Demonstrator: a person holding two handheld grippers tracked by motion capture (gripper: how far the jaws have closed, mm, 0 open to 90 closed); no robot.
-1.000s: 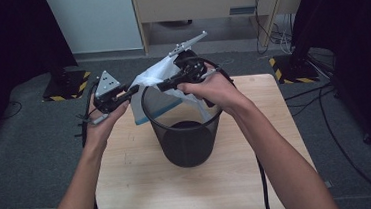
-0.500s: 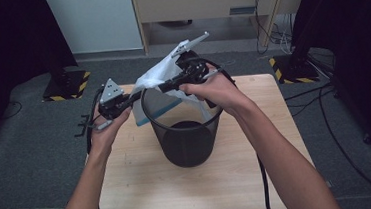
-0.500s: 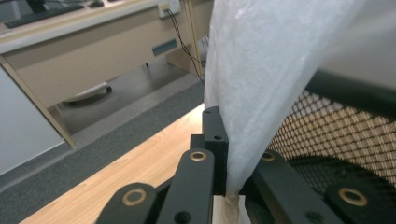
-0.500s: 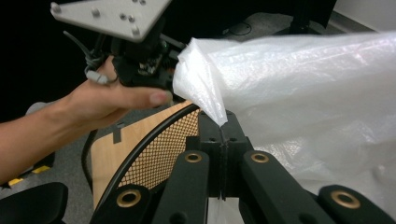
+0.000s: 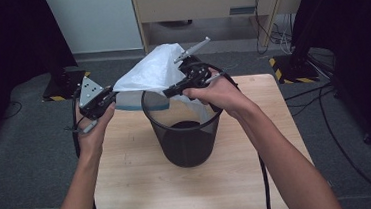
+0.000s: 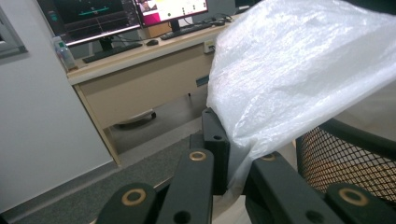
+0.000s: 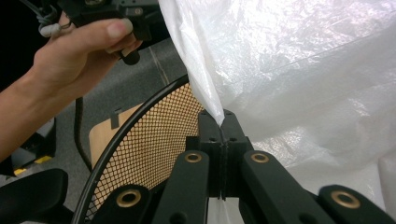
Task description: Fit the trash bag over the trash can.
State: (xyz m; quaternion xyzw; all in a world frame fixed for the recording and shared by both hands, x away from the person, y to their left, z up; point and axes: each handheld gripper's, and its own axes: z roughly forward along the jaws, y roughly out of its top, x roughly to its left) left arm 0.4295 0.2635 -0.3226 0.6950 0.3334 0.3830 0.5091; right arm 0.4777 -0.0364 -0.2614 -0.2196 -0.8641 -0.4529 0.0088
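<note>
A thin, translucent white plastic bin liner (image 5: 153,69) is being held stretched above the far-left rim of a round black wire-mesh waste basket (image 5: 186,134), which is standing near the middle of a pale wooden table (image 5: 130,189). The left gripper (image 5: 104,100) is clamped shut on one edge of the liner, out beyond the basket's left side; in the left gripper view the film is seen pinched between the jaws. The right gripper (image 5: 172,91) is likewise closed tight on another edge, over the basket's back rim.

The fitting is judged to be at an early stage: the liner is being gripped at two points and spread. Part of it is hanging inside against the far wall, but its mouth is not yet being drawn over the rim, and most of the rim is standing bare. Opening the mouth and folding it around the rim are left.
</note>
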